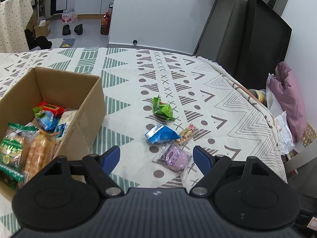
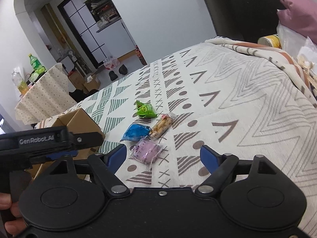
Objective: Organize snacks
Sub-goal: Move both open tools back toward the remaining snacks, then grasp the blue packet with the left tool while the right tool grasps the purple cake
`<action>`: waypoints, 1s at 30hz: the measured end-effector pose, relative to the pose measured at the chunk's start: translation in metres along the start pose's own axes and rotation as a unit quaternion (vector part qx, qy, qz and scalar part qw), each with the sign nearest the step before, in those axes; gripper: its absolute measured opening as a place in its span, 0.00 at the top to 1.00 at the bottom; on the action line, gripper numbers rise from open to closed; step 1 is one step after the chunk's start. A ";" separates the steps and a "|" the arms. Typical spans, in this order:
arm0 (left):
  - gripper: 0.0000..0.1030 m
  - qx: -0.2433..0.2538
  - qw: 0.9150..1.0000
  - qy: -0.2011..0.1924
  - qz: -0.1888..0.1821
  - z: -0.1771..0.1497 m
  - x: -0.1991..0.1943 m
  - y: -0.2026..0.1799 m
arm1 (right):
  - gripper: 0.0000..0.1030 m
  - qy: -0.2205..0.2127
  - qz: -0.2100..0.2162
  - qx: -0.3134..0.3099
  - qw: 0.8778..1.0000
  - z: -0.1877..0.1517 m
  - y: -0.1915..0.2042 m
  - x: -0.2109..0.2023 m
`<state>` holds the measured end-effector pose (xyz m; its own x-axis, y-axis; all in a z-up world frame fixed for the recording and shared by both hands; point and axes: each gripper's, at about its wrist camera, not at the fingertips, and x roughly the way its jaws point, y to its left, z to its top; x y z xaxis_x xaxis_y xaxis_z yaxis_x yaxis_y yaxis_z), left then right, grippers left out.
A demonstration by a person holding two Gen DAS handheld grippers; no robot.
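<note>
Several snacks lie loose on the patterned tablecloth: a purple packet (image 1: 175, 157) (image 2: 146, 151), a blue packet (image 1: 160, 133) (image 2: 136, 132), a clear pack of peanuts (image 1: 187, 134) (image 2: 162, 126) and a green packet (image 1: 163, 109) (image 2: 146, 109). A cardboard box (image 1: 83, 107) (image 2: 84, 122) at the left holds several snacks. My left gripper (image 1: 157, 157) is open, low over the table, with the purple packet just ahead between its blue fingers. My right gripper (image 2: 164, 155) is open too, the purple packet near its left finger. The left gripper's body (image 2: 49, 140) shows at the left of the right wrist view.
The tablecloth (image 1: 227, 91) drops off at the right edge, where a pink cushion (image 1: 291, 101), plastic bags and a jar lie. A dark chair (image 1: 247, 39) stands behind the table. A hand (image 2: 8, 214) holds the left gripper. Shoes and bottles sit on the floor beyond.
</note>
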<state>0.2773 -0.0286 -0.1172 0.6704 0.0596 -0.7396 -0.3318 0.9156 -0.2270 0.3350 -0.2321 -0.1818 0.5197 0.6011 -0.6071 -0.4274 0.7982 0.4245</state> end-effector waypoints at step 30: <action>0.31 0.006 0.999 0.039 -0.011 0.013 0.079 0.014 | 0.54 0.057 0.012 0.027 0.998 0.001 0.007 0.074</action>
<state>0.3345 -0.0061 -0.1704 0.6238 0.0078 -0.7815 -0.3088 0.9210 -0.2373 0.3705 -0.1821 -0.2231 0.4214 0.6141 -0.6674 -0.3971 0.7865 0.4730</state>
